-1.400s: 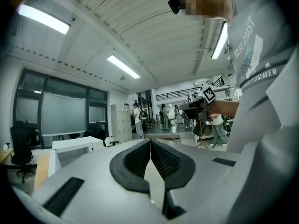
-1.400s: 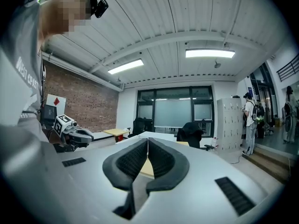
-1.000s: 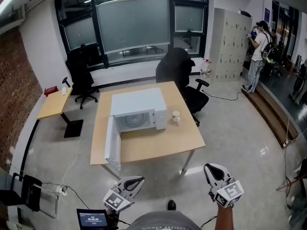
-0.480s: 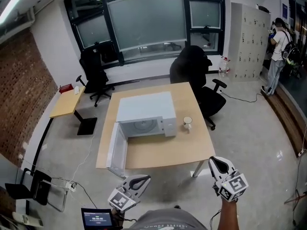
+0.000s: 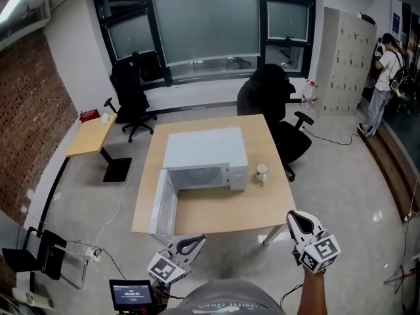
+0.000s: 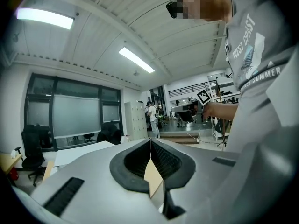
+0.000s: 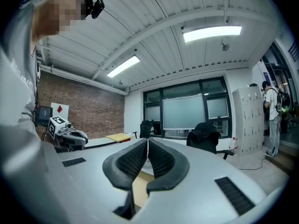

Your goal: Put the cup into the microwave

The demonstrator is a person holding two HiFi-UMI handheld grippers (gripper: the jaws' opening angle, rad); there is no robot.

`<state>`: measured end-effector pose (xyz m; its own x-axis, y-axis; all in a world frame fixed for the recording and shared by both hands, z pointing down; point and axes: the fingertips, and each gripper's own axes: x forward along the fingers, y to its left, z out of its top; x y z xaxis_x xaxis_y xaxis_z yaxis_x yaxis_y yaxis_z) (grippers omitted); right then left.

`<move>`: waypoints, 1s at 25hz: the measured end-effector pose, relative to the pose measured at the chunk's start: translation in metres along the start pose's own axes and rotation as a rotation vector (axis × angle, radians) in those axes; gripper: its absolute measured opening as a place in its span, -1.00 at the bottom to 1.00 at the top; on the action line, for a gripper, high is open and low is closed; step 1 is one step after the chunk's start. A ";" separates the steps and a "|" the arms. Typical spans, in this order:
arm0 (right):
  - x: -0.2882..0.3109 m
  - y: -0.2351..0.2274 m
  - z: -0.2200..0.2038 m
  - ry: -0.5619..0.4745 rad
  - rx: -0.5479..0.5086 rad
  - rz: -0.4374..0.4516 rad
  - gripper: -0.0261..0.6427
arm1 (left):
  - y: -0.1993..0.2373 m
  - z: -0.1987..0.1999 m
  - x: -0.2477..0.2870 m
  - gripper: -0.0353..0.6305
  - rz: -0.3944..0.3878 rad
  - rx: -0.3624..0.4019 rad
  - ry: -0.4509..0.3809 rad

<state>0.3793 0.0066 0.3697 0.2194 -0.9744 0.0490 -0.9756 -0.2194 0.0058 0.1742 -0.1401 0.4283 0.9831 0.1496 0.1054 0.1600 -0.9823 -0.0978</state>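
A boxy white microwave (image 5: 205, 151) sits on a light wooden bench (image 5: 216, 212) with its door (image 5: 163, 205) swung wide on the left hinge toward the person. The cavity is bare and ready to receive something. The small pale cup (image 5: 262, 172) stands upright on the bench just to the right of the microwave, near its control side but apart from it, so no part of the placing is done yet.

The grey left hand-held gripper (image 5: 192, 241) and the grey right hand-held gripper (image 5: 296, 218) are both held low in front of the body, pointing roughly level and well short of the bench edge. This looks like an approach posture rather than a reach. Each has its ribbed pads pressed together at the tip and nothing between them. The right one is on the cup's side, so it seems the likelier one to take the cup.

Only the head view shows the whole layout: cup, open door, cavity and a black office chair (image 5: 272, 100) behind the bench. The two gripper views confirm the closed, empty jaws up close, and each shows the other gripper off to one side. Neither shows the cup, and the bench appears only as a tan sliver under the pads.
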 end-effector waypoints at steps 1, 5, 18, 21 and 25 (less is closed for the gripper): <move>0.003 0.002 0.003 -0.002 -0.005 -0.008 -0.86 | 0.005 0.002 -0.002 -0.83 -0.006 0.003 -0.009; 0.015 0.016 0.012 -0.007 -0.026 -0.033 -0.87 | 0.026 0.002 -0.013 -0.83 -0.021 0.005 -0.036; 0.071 0.030 -0.005 0.082 -0.051 -0.068 -0.86 | 0.076 -0.011 -0.042 -0.83 -0.011 -0.036 -0.060; 0.096 0.012 -0.021 0.115 -0.048 -0.065 -0.86 | 0.089 -0.017 -0.040 -0.83 0.019 -0.044 -0.041; 0.133 -0.028 -0.048 0.157 -0.025 -0.065 -0.86 | 0.099 -0.022 -0.029 -0.83 0.051 -0.054 -0.017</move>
<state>0.4354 -0.1147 0.4241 0.2805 -0.9380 0.2035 -0.9596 -0.2785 0.0392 0.1598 -0.2441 0.4369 0.9913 0.1008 0.0847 0.1052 -0.9932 -0.0495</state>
